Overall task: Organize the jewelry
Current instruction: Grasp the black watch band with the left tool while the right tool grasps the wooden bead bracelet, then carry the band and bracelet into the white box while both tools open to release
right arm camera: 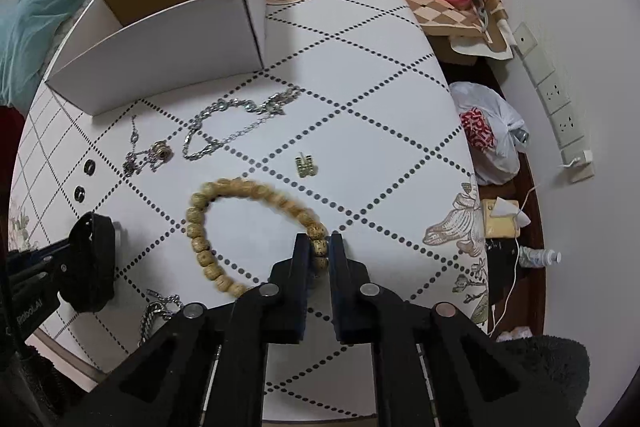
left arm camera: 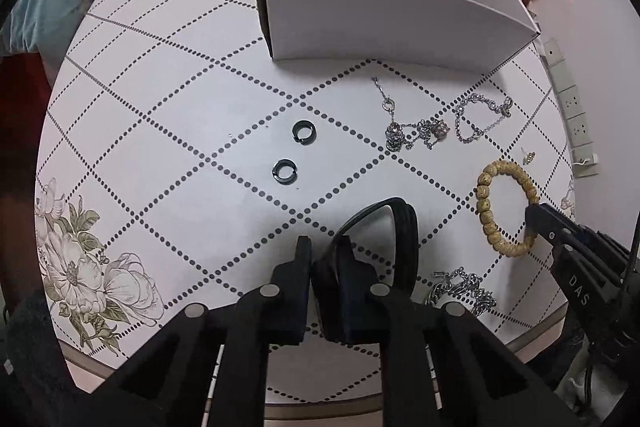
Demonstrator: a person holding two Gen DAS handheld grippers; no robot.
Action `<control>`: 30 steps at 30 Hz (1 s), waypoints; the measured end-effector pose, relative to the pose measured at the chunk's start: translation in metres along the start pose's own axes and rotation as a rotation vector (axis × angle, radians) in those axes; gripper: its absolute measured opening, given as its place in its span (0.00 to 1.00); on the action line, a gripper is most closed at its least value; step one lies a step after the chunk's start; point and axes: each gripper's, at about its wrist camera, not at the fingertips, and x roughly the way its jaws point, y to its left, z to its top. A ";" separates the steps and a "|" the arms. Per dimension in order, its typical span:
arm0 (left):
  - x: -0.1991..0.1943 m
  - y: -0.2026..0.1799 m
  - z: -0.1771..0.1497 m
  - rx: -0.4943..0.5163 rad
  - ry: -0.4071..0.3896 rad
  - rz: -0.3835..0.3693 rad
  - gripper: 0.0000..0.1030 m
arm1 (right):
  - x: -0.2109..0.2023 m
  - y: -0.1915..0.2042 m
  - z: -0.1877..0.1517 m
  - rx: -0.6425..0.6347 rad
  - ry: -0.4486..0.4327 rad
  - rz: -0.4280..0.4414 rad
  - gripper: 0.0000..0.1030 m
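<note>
Beads of bracelet (right arm camera: pixel 224 227) sit pinched inside right claw (right arm camera: pixel 320 247).

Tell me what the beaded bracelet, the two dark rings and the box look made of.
Beaded bracelet: tan speckled matte beads, probably wood or seed. Two dark rings: glossy black with bright glints, likely coated metal or ceramic; cannot tell which. Box: white-faced corrugated cardboard, brown kraft inside, folded edges.
</note>
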 end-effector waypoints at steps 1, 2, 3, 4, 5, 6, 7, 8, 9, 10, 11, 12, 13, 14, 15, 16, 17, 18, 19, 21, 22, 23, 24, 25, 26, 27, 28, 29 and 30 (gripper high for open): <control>-0.007 -0.002 0.002 0.000 -0.003 -0.003 0.09 | 0.000 0.000 0.001 0.011 0.004 0.015 0.09; -0.008 -0.004 -0.002 0.001 -0.012 -0.002 0.09 | -0.003 -0.002 0.001 0.031 0.005 0.037 0.09; -0.014 -0.002 -0.004 0.003 -0.028 -0.004 0.09 | -0.006 -0.003 0.000 0.042 -0.001 0.049 0.09; -0.023 -0.004 -0.005 0.007 -0.040 -0.004 0.09 | -0.013 -0.002 0.000 0.051 -0.015 0.066 0.09; -0.030 0.000 -0.005 0.011 -0.051 -0.002 0.09 | -0.016 -0.003 0.001 0.056 -0.025 0.076 0.09; -0.037 0.001 -0.007 0.017 -0.069 -0.001 0.09 | -0.023 -0.002 0.001 0.058 -0.040 0.084 0.09; -0.043 0.002 -0.007 0.020 -0.082 0.001 0.09 | -0.029 -0.001 0.001 0.057 -0.053 0.091 0.09; -0.048 0.002 -0.006 0.025 -0.099 0.004 0.09 | -0.033 0.000 0.002 0.060 -0.059 0.098 0.09; -0.055 0.003 -0.006 0.027 -0.113 0.005 0.09 | -0.039 0.002 0.003 0.059 -0.068 0.106 0.09; -0.058 0.005 -0.005 0.028 -0.127 0.005 0.09 | -0.043 0.004 0.003 0.056 -0.074 0.109 0.09; -0.064 0.006 -0.006 0.028 -0.139 0.005 0.09 | -0.048 0.005 0.004 0.053 -0.085 0.114 0.09; -0.073 0.003 -0.001 0.027 -0.151 0.003 0.09 | -0.053 0.007 0.006 0.049 -0.095 0.118 0.09; -0.080 0.003 0.005 0.024 -0.160 0.000 0.09 | -0.056 0.008 0.008 0.045 -0.102 0.119 0.09; -0.085 0.004 0.006 0.020 -0.170 -0.007 0.09 | -0.061 0.009 0.010 0.043 -0.111 0.124 0.09; -0.089 0.003 0.006 0.018 -0.181 -0.010 0.09 | -0.065 0.010 0.012 0.042 -0.120 0.131 0.09; -0.094 0.000 0.008 0.017 -0.195 -0.008 0.09 | -0.069 0.009 0.015 0.038 -0.127 0.133 0.09; -0.097 -0.002 0.011 0.020 -0.209 -0.005 0.09 | -0.074 0.010 0.017 0.036 -0.134 0.138 0.09; -0.100 -0.007 0.014 0.018 -0.218 -0.006 0.09 | -0.079 0.011 0.020 0.036 -0.144 0.146 0.09; -0.105 -0.006 0.016 0.014 -0.231 -0.010 0.09 | -0.085 0.012 0.023 0.034 -0.154 0.153 0.09; -0.112 -0.020 0.027 0.011 -0.247 -0.014 0.09 | -0.095 0.014 0.028 0.029 -0.164 0.170 0.09; -0.114 -0.023 0.031 0.009 -0.255 -0.017 0.09 | -0.100 0.015 0.032 0.027 -0.174 0.178 0.09; -0.117 -0.024 0.035 0.009 -0.262 -0.022 0.09 | -0.107 0.016 0.036 0.024 -0.188 0.186 0.09; -0.121 -0.024 0.040 0.006 -0.271 -0.025 0.09 | -0.113 0.016 0.041 0.021 -0.200 0.196 0.09; -0.122 -0.024 0.042 0.002 -0.276 -0.029 0.09 | -0.118 0.017 0.045 0.019 -0.210 0.205 0.09; -0.125 -0.024 0.047 0.000 -0.281 -0.037 0.09 | -0.124 0.018 0.052 0.016 -0.221 0.220 0.09; -0.127 -0.023 0.053 -0.003 -0.286 -0.042 0.09 | -0.130 0.019 0.058 0.011 -0.232 0.235 0.09; -0.129 -0.023 0.057 -0.006 -0.288 -0.046 0.09 | -0.134 0.021 0.064 0.006 -0.246 0.244 0.09; -0.132 -0.022 0.064 -0.007 -0.291 -0.055 0.09 | -0.138 0.023 0.071 0.000 -0.258 0.256 0.09; -0.133 -0.020 0.071 -0.010 -0.292 -0.064 0.09 | -0.142 0.025 0.080 -0.005 -0.267 0.266 0.09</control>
